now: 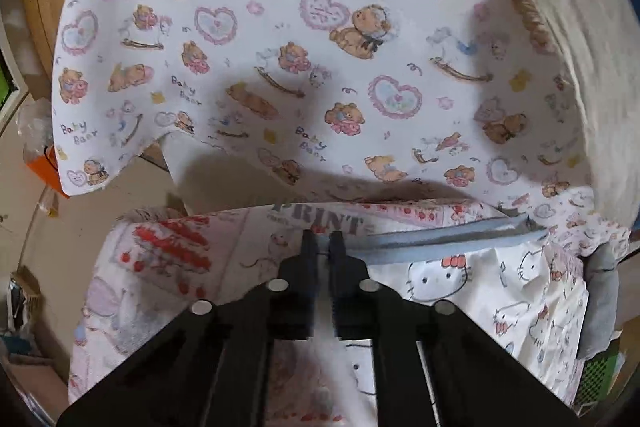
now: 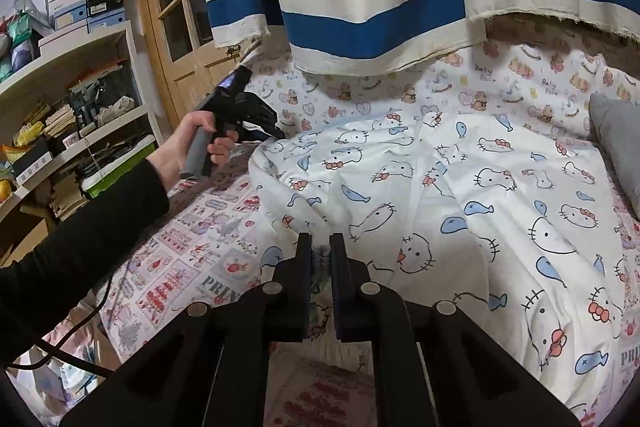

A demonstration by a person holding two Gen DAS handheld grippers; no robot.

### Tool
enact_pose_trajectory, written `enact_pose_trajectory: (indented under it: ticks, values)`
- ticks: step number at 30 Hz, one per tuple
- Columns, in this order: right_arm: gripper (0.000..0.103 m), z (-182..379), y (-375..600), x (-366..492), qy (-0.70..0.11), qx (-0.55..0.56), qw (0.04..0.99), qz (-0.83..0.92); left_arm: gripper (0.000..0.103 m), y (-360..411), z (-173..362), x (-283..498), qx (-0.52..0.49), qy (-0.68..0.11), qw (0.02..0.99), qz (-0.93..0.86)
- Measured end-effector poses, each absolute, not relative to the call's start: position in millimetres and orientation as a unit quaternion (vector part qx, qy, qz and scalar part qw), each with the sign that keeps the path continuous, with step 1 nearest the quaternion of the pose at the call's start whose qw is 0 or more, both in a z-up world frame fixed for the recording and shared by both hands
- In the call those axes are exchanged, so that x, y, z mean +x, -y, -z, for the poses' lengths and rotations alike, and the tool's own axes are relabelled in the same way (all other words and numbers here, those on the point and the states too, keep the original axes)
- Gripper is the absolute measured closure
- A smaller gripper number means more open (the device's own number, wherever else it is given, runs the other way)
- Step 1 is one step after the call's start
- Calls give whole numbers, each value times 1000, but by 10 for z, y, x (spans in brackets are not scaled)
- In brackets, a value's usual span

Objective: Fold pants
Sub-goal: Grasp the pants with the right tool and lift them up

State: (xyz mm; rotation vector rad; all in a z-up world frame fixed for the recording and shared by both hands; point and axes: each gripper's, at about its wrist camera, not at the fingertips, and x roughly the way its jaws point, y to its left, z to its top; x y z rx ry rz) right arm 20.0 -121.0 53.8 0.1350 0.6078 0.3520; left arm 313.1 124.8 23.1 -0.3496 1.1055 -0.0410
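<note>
Pants (image 2: pixel 460 195), white cat-print, spread across bed (image 2: pixel 192 267), long axis left to right. Right gripper (image 2: pixel 320 251) pinched on near hem; left gripper (image 1: pixel 323 247) nearly shut at far-left waistband (image 1: pixel 440 243), grip uncertain.

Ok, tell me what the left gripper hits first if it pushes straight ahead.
Probably the pants' blue-grey waistband: the left gripper already sits at that edge, fingers nearly shut. Beyond it hangs the bear-print cloth. Depth is hard to judge here.
</note>
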Motion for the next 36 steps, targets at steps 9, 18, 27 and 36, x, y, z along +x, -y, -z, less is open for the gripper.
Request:
enact_pose_trajectory:
  ticks: [9,18,27,36]
  values:
    - [95,-656,1377,-150,-254,96,954,-130,99,-483,-1248,3101,-111,-443,888,60]
    - [95,-732,1791,-704,-210,130,965,-90,99,1088,-2035,3153,-53,-410,901,132]
    - [95,-624,2345,-1199,-212,156,964,-35,99,2877,-1775,3014,-19,-428,875,225]
    - [95,-466,2640,-1439,-228,170,958,-28,99,4047,-1314,2783,21,-457,850,261]
